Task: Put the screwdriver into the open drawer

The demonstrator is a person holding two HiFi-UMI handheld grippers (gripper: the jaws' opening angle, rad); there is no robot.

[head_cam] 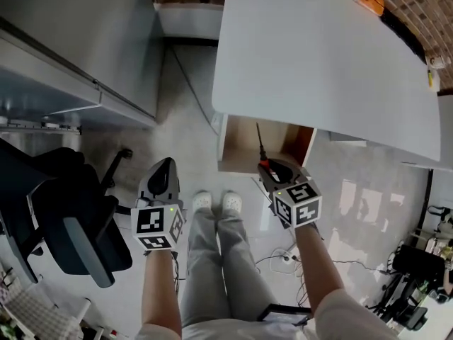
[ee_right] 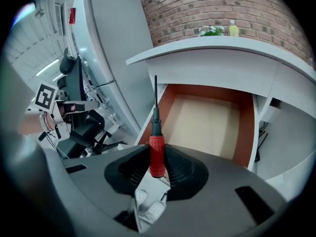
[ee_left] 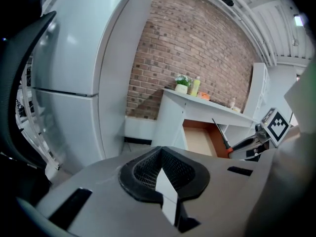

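Screwdriver [ee_right: 156, 130] is clamped by its red handle in the right tongs [ee_right: 157, 154], shaft over the open drawer [ee_right: 245, 132] at the table [head_cam: 318, 55] edge. Only their own view shows the left tongs [ee_left: 162, 159] closed, empty.

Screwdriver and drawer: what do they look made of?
Screwdriver: the handle looks like matte red plastic or rubber; the thin dark shaft is likely metal. Drawer: probably wood or laminate board, with flat reddish-brown walls and a pale matte floor.

Bright even indoor light, soft shadows, floor [head_cam: 354, 190] glare, fisheye warp w/ dark corners in gripper views.
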